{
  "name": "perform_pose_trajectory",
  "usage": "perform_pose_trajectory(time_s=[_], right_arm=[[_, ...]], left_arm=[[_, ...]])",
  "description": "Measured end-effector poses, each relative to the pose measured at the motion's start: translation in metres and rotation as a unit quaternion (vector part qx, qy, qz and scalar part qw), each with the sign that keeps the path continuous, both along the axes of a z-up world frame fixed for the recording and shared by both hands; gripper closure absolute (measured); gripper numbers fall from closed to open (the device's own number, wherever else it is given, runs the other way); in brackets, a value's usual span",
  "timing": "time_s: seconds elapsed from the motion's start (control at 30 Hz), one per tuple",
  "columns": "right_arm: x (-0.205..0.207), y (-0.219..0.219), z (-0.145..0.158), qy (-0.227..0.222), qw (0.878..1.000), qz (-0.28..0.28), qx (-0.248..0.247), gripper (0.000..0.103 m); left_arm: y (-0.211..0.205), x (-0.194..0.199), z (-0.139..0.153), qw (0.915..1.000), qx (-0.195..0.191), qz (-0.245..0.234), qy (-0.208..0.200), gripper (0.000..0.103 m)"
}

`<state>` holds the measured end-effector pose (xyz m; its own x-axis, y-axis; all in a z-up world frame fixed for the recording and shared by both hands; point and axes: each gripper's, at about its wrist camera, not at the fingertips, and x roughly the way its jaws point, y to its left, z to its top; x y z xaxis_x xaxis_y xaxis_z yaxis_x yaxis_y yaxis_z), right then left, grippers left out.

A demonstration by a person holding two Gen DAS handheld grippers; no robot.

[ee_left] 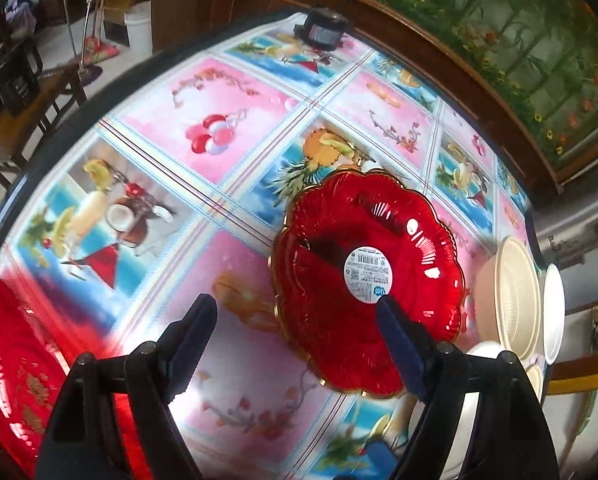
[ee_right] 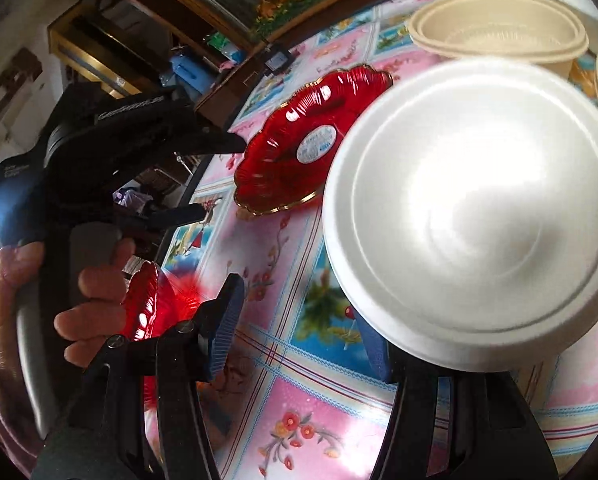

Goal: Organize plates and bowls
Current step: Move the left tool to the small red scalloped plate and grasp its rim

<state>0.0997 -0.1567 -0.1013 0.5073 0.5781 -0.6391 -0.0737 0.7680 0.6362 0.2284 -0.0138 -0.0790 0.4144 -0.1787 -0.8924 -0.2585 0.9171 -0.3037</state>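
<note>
Scalloped red glass makes the best landmark: the red plate point(ee_left: 369, 280) lies flat on the tabletop point(ee_left: 227, 364), a flower-shaped dish with a thin gold rim, ribbed walls that catch bright glints, and a round white barcode sticker point(ee_left: 366, 275) at its centre. It looks hard, glossy and slippery, so I would judge its raised rim the only sensible place to take hold.

The left claw point(ee_left: 295, 344) hangs released over the near edge of that plate, jaws wide and holding nothing; one blue ribbed pad shows in front of the plate's rim, the other stands over bare cloth beside it. That spread probably suits an approach to the rim, though contact is not visible.

Just beside the red plate, on the side away from the left claw's free pad, stand nested cream bowls point(ee_left: 507, 292), matte and finely ridged inside, likely stacked to save room. A second red plate point(ee_left: 15, 364) sits well apart on the opposite side, blurred.

The right claw point(ee_right: 303, 328) carries a white bowl point(ee_right: 479, 216) close to the lens, its smooth, dull, foam-like underside and stepped rim turned to the camera; one pad vanishes behind that rim, so it appears to be gripped there. The bowl hangs beside the red plate, near the cream stack.

The glossy printed oilcloth shows fruit and flower panels.
</note>
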Motion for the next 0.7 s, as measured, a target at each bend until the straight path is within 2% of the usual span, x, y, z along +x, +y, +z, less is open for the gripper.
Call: perform_pose_trajectory(time_s=[0.17, 0.3, 0.33, 0.5, 0.6, 0.7], right_arm=[[0.001, -0.002, -0.001, 0.004, 1.000, -0.003, 0.012, 0.047], [0.003, -0.005, -0.002, 0.012, 0.999, -0.007, 0.030, 0.047], [0.002, -0.006, -0.003, 0.013, 0.999, -0.007, 0.033, 0.047], [0.002, -0.010, -0.005, 0.018, 0.999, -0.012, 0.048, 0.047], [0.002, -0.010, -0.006, 0.019, 0.998, -0.014, 0.051, 0.047], [0.002, -0.009, -0.006, 0.017, 0.998, -0.017, 0.050, 0.047]], left_arm=[[-0.002, 0.009, -0.012, 0.9999, -0.009, 0.000, 0.006, 0.024], [-0.003, 0.012, -0.020, 0.9998, -0.009, -0.008, 0.014, 0.052], [-0.005, 0.012, -0.019, 0.9999, 0.003, -0.009, 0.007, 0.059], [-0.001, 0.011, -0.021, 0.9998, 0.011, -0.011, 0.008, 0.086], [0.004, 0.008, -0.022, 0.9999, 0.008, -0.012, 0.003, 0.088], [0.003, 0.005, -0.021, 0.9995, 0.025, -0.019, 0.003, 0.088]])
